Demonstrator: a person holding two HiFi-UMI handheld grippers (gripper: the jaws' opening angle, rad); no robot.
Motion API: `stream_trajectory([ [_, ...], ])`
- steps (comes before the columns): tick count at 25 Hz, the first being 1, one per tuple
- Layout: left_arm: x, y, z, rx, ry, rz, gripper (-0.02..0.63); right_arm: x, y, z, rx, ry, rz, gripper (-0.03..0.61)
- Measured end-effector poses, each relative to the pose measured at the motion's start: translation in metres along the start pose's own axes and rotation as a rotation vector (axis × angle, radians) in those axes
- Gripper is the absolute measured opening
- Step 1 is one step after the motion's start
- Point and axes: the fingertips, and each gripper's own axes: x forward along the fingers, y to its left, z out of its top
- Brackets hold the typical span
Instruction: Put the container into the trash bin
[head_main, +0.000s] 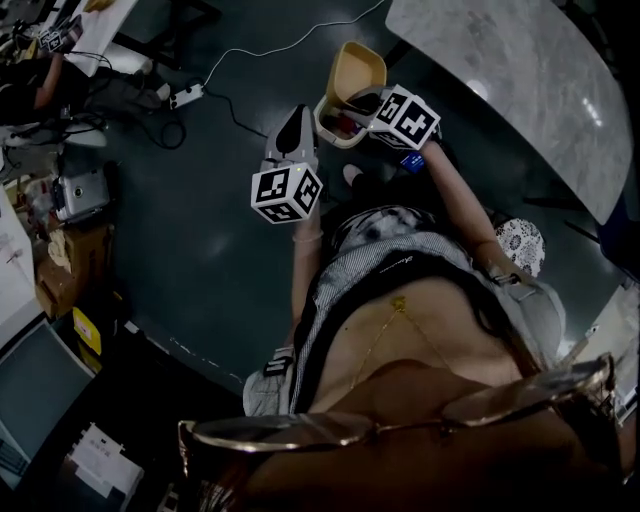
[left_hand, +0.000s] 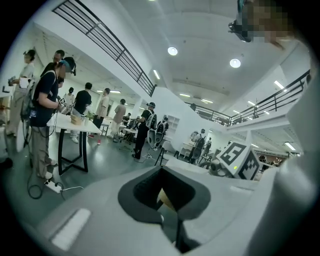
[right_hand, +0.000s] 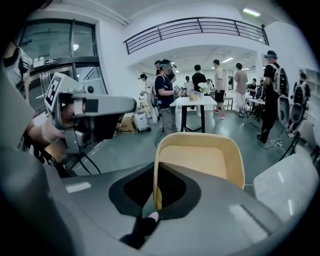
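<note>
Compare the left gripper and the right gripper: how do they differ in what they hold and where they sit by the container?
The right gripper is shut on the yellow container's rim; the left gripper is shut with nothing clamped, only a tan sliver showing past its pads. In the head view the right gripper sits at the container's right side, the left gripper beside its left. Both carry a marker cube.

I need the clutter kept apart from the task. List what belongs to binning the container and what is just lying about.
Job in hand:
- tan plastic container, its wall clamped by the right gripper
- left gripper, beside it, holding nothing
- no trash bin shows

Lying about:
- white power strip on the floor
- grey marble tabletop
- brown cardboard box
</note>
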Motion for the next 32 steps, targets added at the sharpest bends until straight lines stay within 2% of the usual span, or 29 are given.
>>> stream_trajectory([
  [7, -0.011, 0.013, -0.001, -0.008, 0.005, 0.030, 0.000, 0.074, -0.011, -0.037, 0.020, 0.147, 0.034, 0.031],
  [20, -0.049, 0.059, -0.036, -0.077, 0.073, 0.162, 0.000, 0.215, -0.033, -0.157, 0.134, 0.394, 0.096, 0.031],
  [26, -0.058, 0.068, -0.044, -0.086, 0.101, 0.199, 0.000, 0.244, -0.045, -0.185, 0.201, 0.390, 0.090, 0.031],
  [28, -0.059, 0.069, -0.047, -0.094, 0.105, 0.204, 0.000, 0.245, -0.053, -0.193, 0.224, 0.416, 0.053, 0.031],
  [32, -0.057, 0.070, -0.049, -0.102, 0.103, 0.210, 0.000, 0.253, -0.052, -0.203, 0.225, 0.441, 0.052, 0.031],
])
